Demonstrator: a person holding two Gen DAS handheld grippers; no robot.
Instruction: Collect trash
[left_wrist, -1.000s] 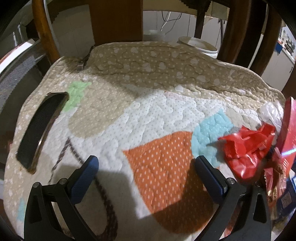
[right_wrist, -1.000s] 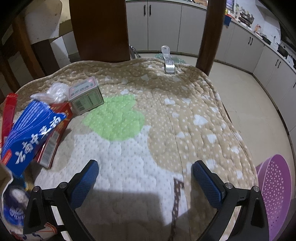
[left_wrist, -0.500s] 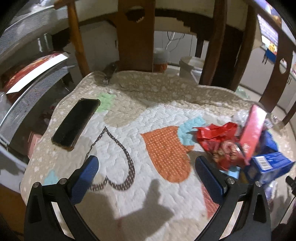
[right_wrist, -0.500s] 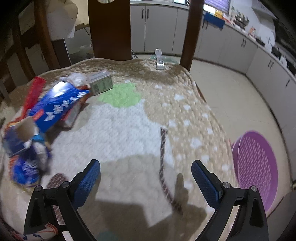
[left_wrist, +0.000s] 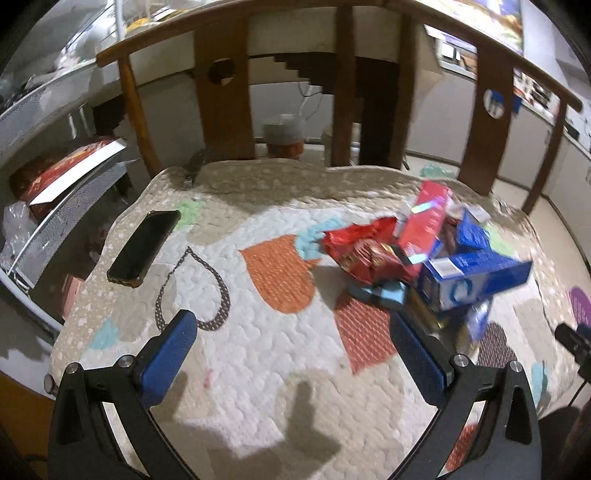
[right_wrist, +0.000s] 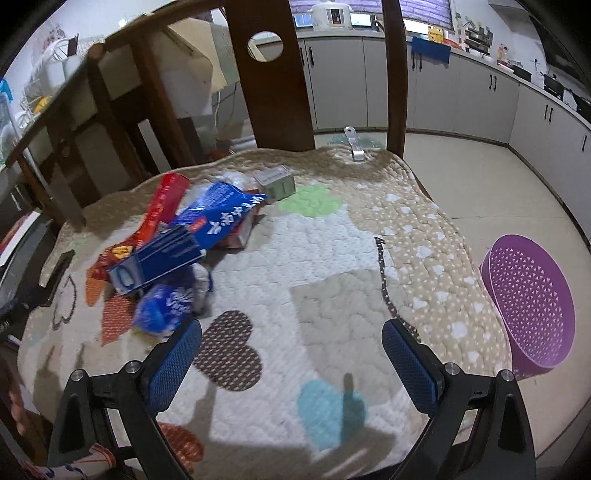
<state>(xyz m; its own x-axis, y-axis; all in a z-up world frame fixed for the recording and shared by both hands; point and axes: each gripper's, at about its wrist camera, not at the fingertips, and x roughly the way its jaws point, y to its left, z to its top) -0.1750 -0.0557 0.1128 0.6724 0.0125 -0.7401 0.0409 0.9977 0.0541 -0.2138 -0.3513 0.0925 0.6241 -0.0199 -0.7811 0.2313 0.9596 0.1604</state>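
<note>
A pile of trash lies on a quilted pad: a red crumpled wrapper, a red box, a blue box. The right wrist view shows the same pile: blue box, blue packet, red box, blue-white bag, small grey-green box. My left gripper is open and empty above the pad, left of the pile. My right gripper is open and empty, right of the pile.
A black phone lies at the pad's left edge. A purple perforated basket stands on the floor at the right. Wooden chair backs rise behind the pad. A wire shelf is at the left. A metal clip sits at the far edge.
Both grippers have pulled back and risen, so the whole pad and trash pile come into view. The purple basket now shows fully. Both jaws stay open.
</note>
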